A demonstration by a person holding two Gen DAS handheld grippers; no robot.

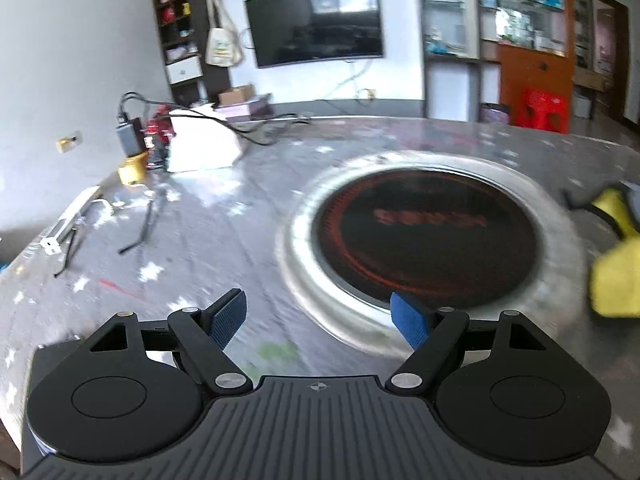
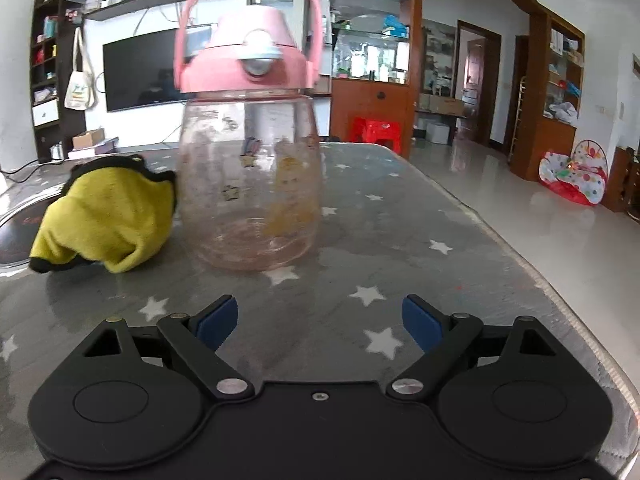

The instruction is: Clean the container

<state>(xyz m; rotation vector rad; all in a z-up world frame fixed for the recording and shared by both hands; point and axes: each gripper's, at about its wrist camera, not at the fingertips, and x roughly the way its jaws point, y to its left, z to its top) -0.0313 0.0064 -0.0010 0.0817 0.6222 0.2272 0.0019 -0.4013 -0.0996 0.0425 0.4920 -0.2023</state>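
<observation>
A clear plastic bottle [image 2: 250, 184] with a pink lid and pink carry handle stands upright on the grey star-patterned table [image 2: 400, 240], smeared inside. A crumpled yellow cloth [image 2: 104, 216] with black trim lies just left of it, touching or nearly touching its side. My right gripper [image 2: 320, 322] is open and empty, a short way in front of the bottle. My left gripper [image 1: 320, 318] is open and empty too, over the near rim of a round dark hob [image 1: 424, 236] set in the table. The yellow cloth [image 1: 616, 256] shows at the right edge of the left wrist view.
At the table's far left lie a white box [image 1: 200, 144], black cables [image 1: 144, 224], a charger and a yellow roll [image 1: 134, 168]. A wall television [image 1: 316, 24], shelves and a red stool [image 2: 376, 128] stand beyond. The table's right edge [image 2: 560, 300] drops to a tiled floor.
</observation>
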